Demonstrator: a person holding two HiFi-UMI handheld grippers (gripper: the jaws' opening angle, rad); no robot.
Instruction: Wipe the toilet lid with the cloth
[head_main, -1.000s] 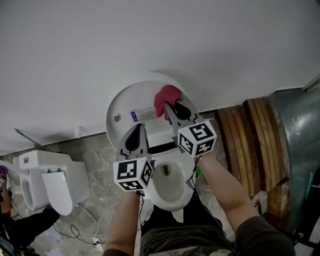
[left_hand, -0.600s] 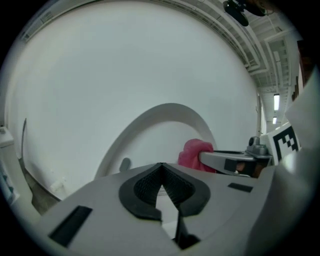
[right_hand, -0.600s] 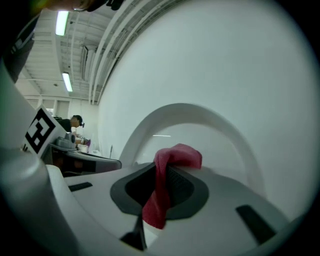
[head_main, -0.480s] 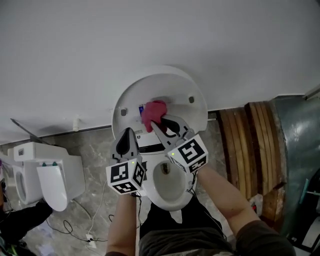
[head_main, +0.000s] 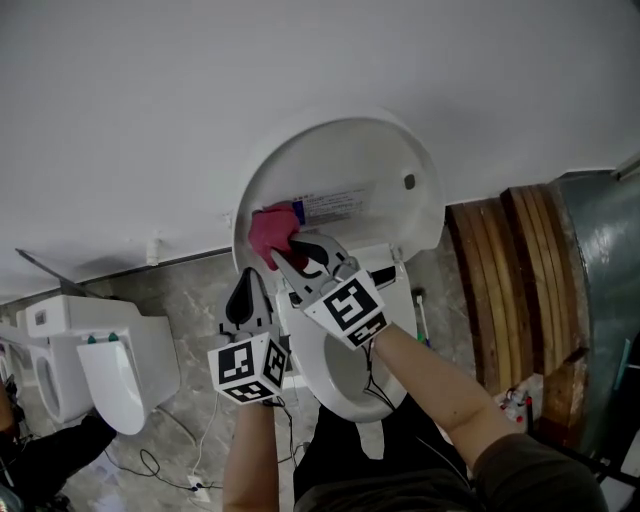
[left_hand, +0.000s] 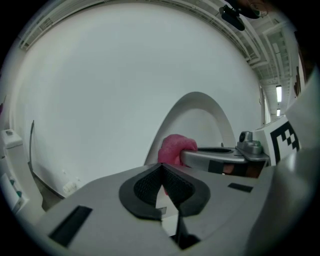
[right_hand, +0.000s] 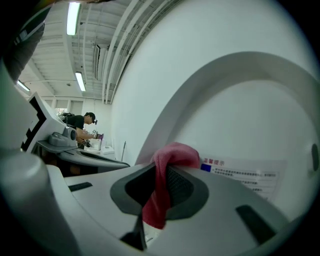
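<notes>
While the raised toilet lid leaned back against the white wall, the right gripper had its jaws clamped on a pink cloth. A fold of it was nipped between the pads, and the bunched rest was pressed to the lid's inner face near its left edge, just beside the printed label. The left gripper hung just beside, lower and to the left, jaws fully together with nothing between them.

The cloth looked soft, light and limp. It would likely crumple and drag rather than slide flat, so a hold on a gathered wad, as here, seemed to suit it, with the free bulk turned toward the lid. The lid looked like smooth, hard plastic on a hinge, probably apt to swing if pulled away, so pressure toward the wall seemed safest.
</notes>
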